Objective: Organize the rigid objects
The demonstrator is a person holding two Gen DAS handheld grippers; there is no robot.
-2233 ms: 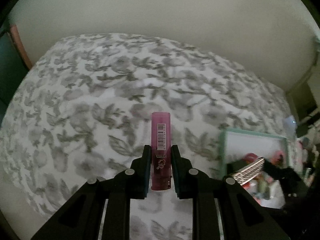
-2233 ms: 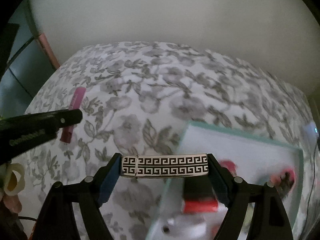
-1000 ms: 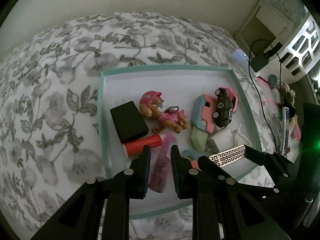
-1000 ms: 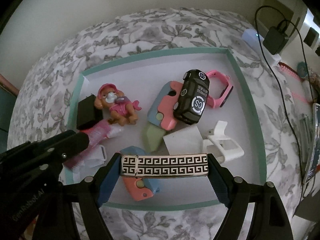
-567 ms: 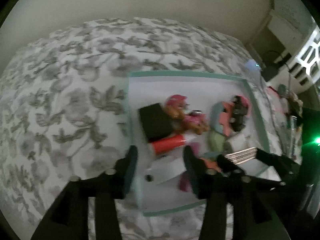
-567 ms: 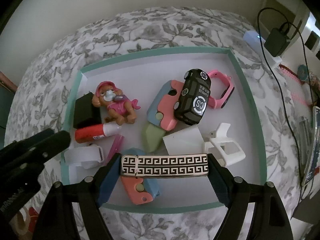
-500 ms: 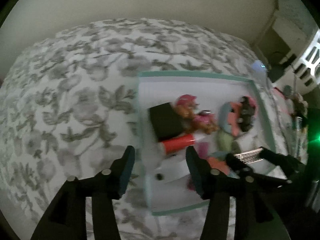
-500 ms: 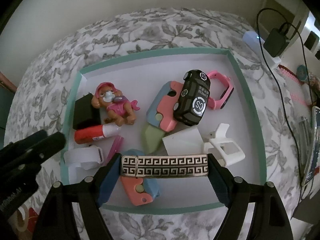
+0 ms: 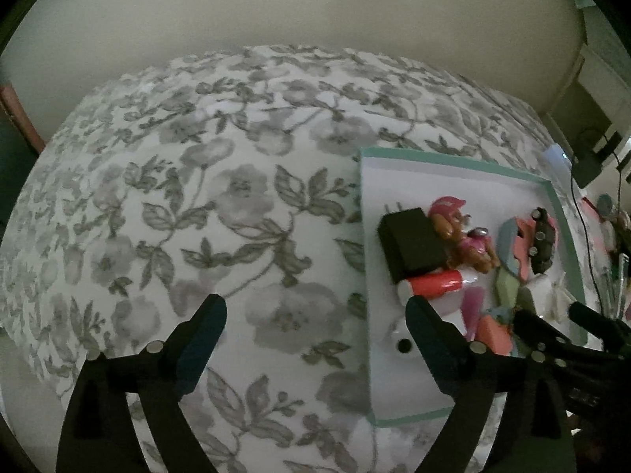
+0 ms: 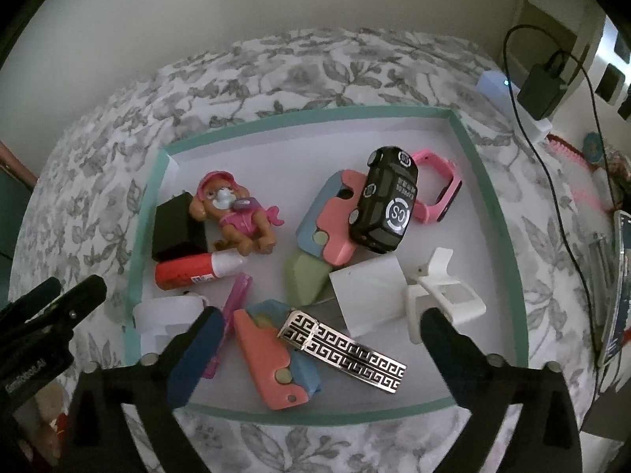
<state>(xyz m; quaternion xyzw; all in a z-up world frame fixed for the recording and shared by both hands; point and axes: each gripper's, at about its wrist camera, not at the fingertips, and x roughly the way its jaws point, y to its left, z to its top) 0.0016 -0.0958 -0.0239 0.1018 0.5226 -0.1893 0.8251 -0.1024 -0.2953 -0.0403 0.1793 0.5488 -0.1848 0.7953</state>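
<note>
Above the near edge of the teal-rimmed tray (image 10: 489, 181), the right gripper (image 10: 319, 327) hangs with its jaws spread wide and nothing between them. Directly below that gap lies the Greek-key metal band (image 10: 342, 346), flat on the tray floor, one end resting against the coral-and-blue folding toy (image 10: 272, 354). Its long axis runs diagonally across the line between the fingertips, not along it. Toward the tray's left wall lie a pink tube (image 10: 232, 315), a red-and-white glue bottle (image 10: 197, 270) and a black block (image 10: 175, 226). A pup figurine (image 10: 236, 216) sits at the block's right side. Toward the tray's centre a second folding toy (image 10: 327, 232) carries a black toy car (image 10: 388, 211), and a pink watch (image 10: 437, 193) lies just beyond the car. White plastic pieces (image 10: 437, 299) lie by the right fingertip.

Outside the tray's left wall, the left gripper (image 9: 315, 315) hovers over the floral bedspread (image 9: 197, 197), jaws likewise wide and empty; its right finger overlaps the tray's near-left corner in the left wrist view.

Judgement: no loose object shows on the bedspread in either view, so the next pick-up lies out of frame. The right gripper is the nearer to the band, and re-gripping it would call for a wrist turn to square the jaws to the band's axis.
</note>
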